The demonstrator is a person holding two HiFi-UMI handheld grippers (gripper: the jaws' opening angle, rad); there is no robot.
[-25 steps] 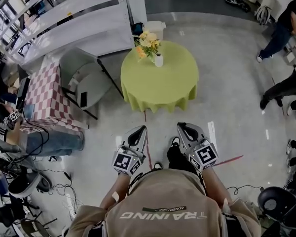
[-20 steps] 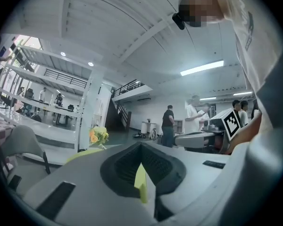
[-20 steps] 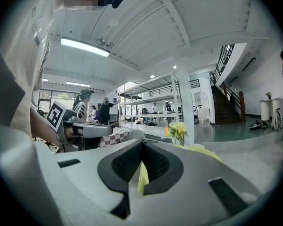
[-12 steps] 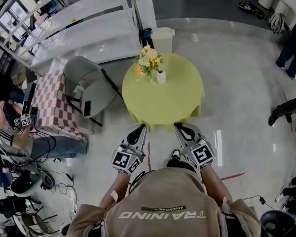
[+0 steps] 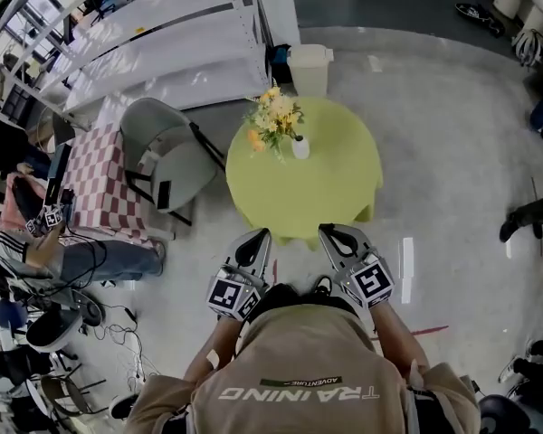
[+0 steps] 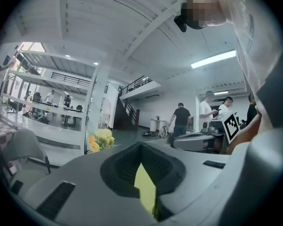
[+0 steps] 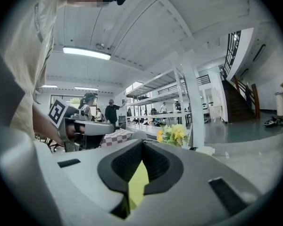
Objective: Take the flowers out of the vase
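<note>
The left gripper (image 5: 253, 239) and right gripper (image 5: 330, 233) are held pressed together (both empty) before the bench (image 5: 335, 188), where flowers (image 5: 273, 120) are seen in a white vase (image 5: 300, 147).

In their own views the left claw (image 6: 140, 147) and the right claw (image 7: 142, 144) hide the vase (image 5: 300, 147), so only the tops of the flowers (image 6: 100, 140) peek over.

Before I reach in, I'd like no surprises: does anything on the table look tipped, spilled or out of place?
Nothing stands out. The vase stands on the table, off-centre toward its far left, with the flowers in it, and no spill is visible.
</note>
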